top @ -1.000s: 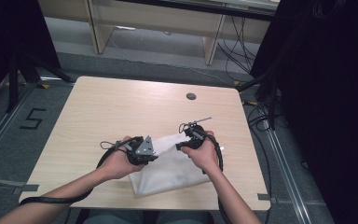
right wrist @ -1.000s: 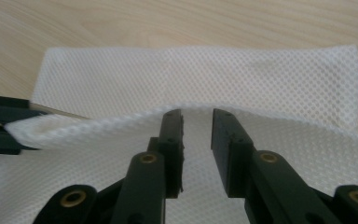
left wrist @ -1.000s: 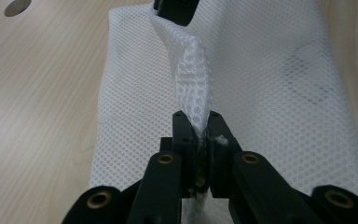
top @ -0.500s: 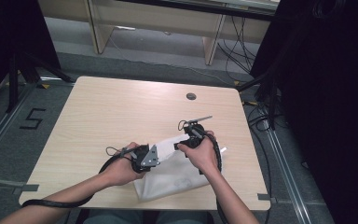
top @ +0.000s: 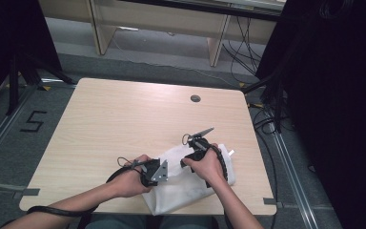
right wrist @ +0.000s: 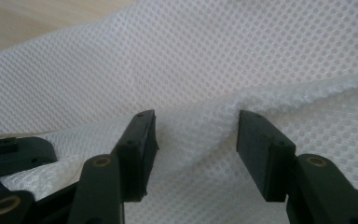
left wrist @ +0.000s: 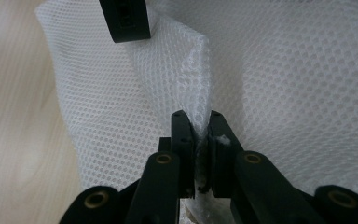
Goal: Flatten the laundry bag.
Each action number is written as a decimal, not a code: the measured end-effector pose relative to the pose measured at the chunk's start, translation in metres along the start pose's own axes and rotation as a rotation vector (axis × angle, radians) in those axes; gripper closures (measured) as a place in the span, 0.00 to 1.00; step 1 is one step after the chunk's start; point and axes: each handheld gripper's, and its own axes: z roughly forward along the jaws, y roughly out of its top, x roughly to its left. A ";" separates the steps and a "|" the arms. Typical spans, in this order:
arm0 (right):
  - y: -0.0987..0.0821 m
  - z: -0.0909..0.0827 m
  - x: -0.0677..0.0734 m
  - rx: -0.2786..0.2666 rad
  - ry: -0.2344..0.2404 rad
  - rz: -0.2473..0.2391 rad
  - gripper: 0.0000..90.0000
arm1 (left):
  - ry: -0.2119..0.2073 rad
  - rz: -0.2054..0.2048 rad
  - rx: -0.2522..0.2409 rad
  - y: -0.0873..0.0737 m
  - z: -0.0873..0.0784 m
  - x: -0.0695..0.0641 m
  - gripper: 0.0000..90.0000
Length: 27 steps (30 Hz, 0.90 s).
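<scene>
While the left gripper (left wrist: 195, 128) pinches a raised fold of the white, honeycomb-weave mesh bag (top: 190, 183), its two black jaws stand almost together, with only the thin pleat of netting between them; the fabric rises out of the grip in a creased ridge just ahead of the fingertips. That clamp looks meant to anchor one layer of the bag so the other hand can work against it.

The right gripper (right wrist: 193, 140) has just been opening, and its jaws now stand wide apart, with a soft ridge of the mesh running across the gap between them (the pads do not press on it, so nothing is held there). Judging by this, it is either letting go of one spot or setting up to take a new bite of the cloth.

In the high view the bag lies flattened on the pale wooden table (top: 124, 119), near the person's edge, beneath and between both grippers. The left hand (top: 131, 176) sits at the bag's left border, the right hand (top: 205, 164) over its upper part. The likely aim is spreading or folding the bag, one side fixed, the other free to reposition.
</scene>
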 end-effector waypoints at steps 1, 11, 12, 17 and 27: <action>0.000 0.000 0.000 0.000 0.000 0.000 0.54 | 0.000 0.000 0.000 0.000 0.000 0.000 0.92; -0.004 0.013 0.009 0.025 -0.072 -0.145 0.65 | -0.019 -0.036 -0.042 0.000 0.001 -0.003 0.85; -0.004 0.013 0.009 0.025 -0.072 -0.145 0.65 | -0.023 -0.037 -0.047 0.000 0.000 -0.003 0.85; -0.005 0.013 0.013 0.021 -0.060 -0.174 0.78 | -0.035 -0.096 -0.136 -0.001 -0.021 0.008 0.67; -0.005 0.013 0.010 0.023 -0.077 -0.183 0.87 | 0.005 -0.347 -0.315 -0.012 -0.054 0.049 0.56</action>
